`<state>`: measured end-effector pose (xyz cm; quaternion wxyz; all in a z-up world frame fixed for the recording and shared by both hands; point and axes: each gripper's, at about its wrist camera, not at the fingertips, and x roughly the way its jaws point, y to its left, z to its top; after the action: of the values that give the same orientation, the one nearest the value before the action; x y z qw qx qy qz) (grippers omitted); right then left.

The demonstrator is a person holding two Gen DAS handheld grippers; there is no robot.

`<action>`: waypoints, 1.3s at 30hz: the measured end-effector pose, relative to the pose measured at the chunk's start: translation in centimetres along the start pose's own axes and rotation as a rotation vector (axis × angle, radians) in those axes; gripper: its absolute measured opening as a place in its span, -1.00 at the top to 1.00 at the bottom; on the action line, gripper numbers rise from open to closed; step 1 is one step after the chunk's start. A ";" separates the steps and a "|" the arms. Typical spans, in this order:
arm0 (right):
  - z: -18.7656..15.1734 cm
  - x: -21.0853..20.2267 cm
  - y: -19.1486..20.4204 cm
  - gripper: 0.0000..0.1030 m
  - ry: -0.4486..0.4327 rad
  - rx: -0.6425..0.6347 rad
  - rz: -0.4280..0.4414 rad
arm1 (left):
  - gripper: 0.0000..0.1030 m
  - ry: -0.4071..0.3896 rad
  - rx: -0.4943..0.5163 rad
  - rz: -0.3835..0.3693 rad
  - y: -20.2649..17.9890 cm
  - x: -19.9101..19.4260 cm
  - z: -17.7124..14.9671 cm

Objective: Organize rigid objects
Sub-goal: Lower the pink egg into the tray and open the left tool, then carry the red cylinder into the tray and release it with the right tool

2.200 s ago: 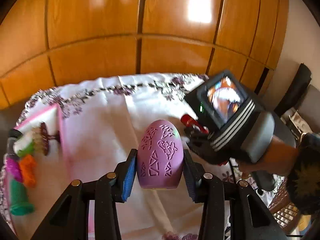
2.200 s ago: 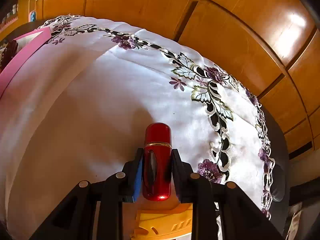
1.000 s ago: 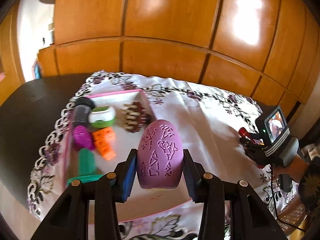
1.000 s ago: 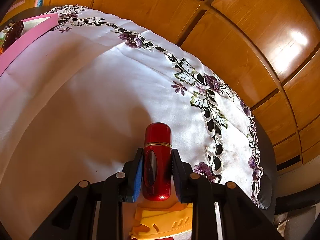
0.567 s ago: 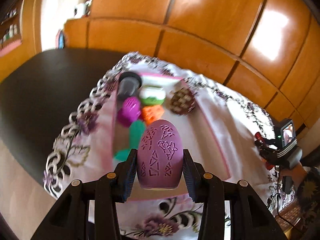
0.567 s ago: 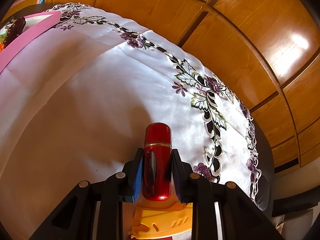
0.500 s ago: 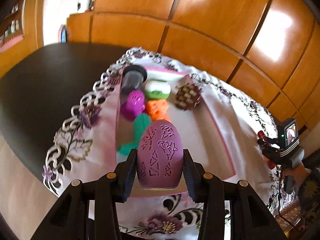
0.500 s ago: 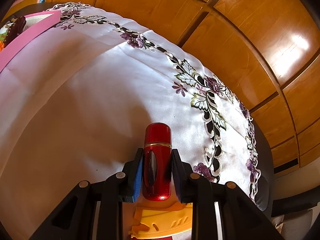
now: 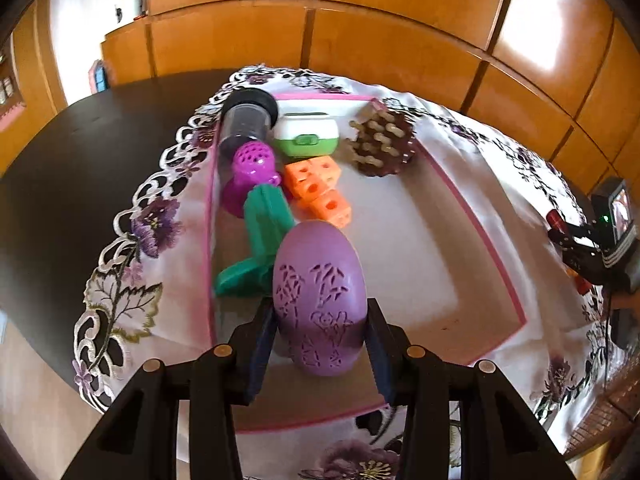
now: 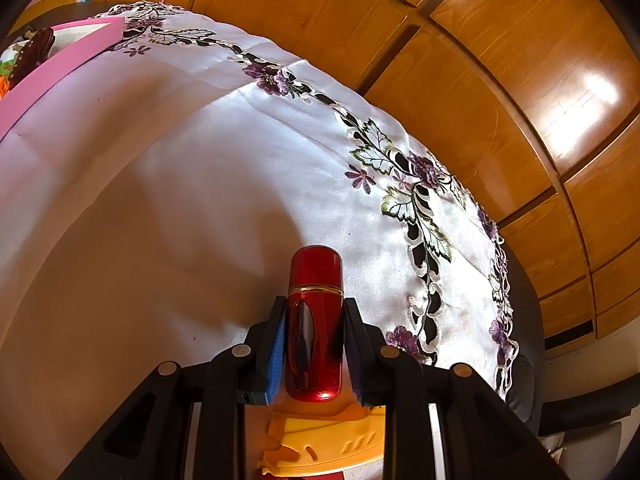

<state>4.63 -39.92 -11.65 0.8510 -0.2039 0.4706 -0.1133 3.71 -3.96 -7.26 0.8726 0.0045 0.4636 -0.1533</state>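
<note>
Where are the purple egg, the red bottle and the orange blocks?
purple egg [image 9: 320, 280], left wrist view, middle of its shell.
red bottle [image 10: 316, 320], right wrist view, on its body.
orange blocks [image 9: 318, 186], left wrist view, middle cube.

Purple cut-pattern egg [image 9: 319, 292] – pink-rimmed tray [image 9: 476, 228] – glossy red bottle [image 10: 315, 320].

I see glossy wooden wall panels [image 9: 360, 40] across the top of the frame. Bright glare [image 9: 540, 20] sits upper right; dark table [image 9: 60, 168] at left

the left tongs [image 9: 319, 344] clamp a purple egg [image 9: 319, 296] above the pink tray [image 9: 476, 236].
</note>
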 end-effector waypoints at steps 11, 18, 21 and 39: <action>0.0 0.0 0.2 0.49 -0.001 -0.008 -0.003 | 0.12 -0.035 -0.025 -0.042 0.2 -2.1 0.0; 0.0 0.0 0.2 0.49 -0.001 -0.011 -0.006 | 0.12 -0.030 0.095 -0.080 -2.3 -2.3 -0.8; 0.0 0.0 0.2 0.49 -0.002 -0.014 -0.007 | 0.12 -0.007 0.055 -0.048 -1.5 -1.8 -0.8; -0.1 -0.1 0.3 0.49 0.002 -0.014 -0.009 | 0.07 -0.098 -0.051 0.081 0.0 -3.8 0.3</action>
<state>4.52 -39.65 -11.74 0.8485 -0.2119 0.4713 -0.1140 1.95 -3.02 -3.96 0.8996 -0.0065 0.4235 -0.1059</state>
